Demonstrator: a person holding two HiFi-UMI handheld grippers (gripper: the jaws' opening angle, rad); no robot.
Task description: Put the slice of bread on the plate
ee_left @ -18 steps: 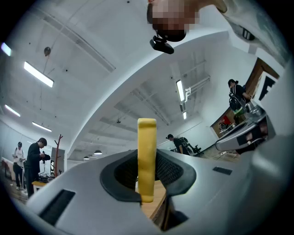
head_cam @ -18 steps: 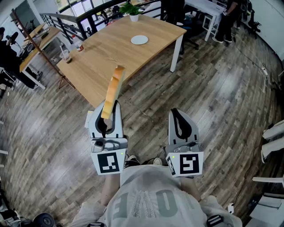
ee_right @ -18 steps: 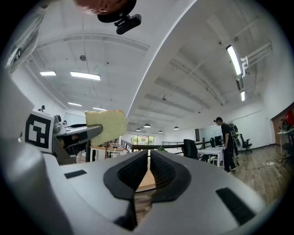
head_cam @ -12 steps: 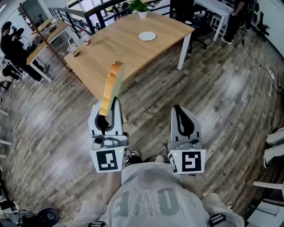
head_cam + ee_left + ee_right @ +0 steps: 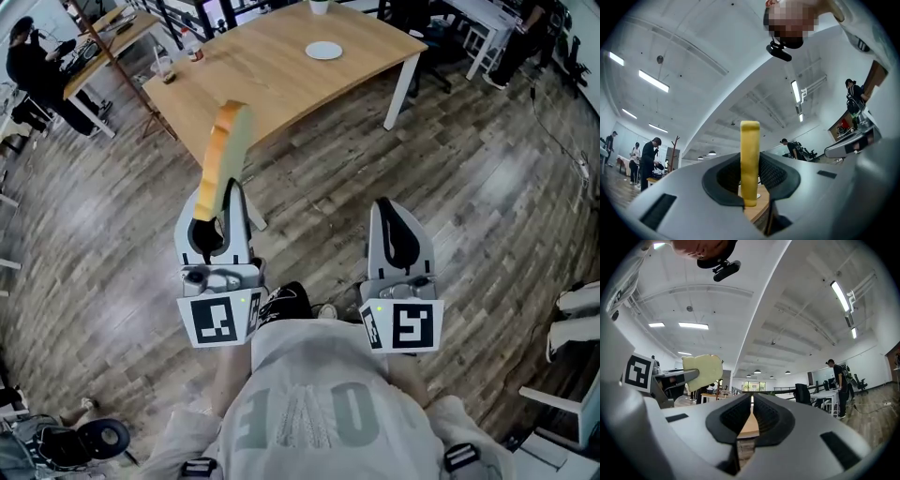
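My left gripper [image 5: 225,193] is shut on the lower end of a slice of bread [image 5: 221,150], which stands edge-on and upright in front of me. Seen from the left gripper view, the bread [image 5: 750,161] rises straight out of the black pads [image 5: 774,174]. A small white plate [image 5: 324,51] lies far ahead on the wooden table [image 5: 262,75]. My right gripper [image 5: 395,208] is level beside the left one, shut and holding nothing. In the right gripper view its jaws [image 5: 752,416] leave only a thin slit, and the bread [image 5: 704,370] shows off to the left.
I stand on a wooden floor, some way short of the table. A bottle [image 5: 194,45] and a cup [image 5: 167,67] stand at the table's left end. A seated person [image 5: 33,66] is at a desk far left. White chairs [image 5: 574,309] stand at the right.
The table and plate have slid toward the upper right of the head view. The left gripper and its bread sit a little higher in the frame. Both grips are unchanged.
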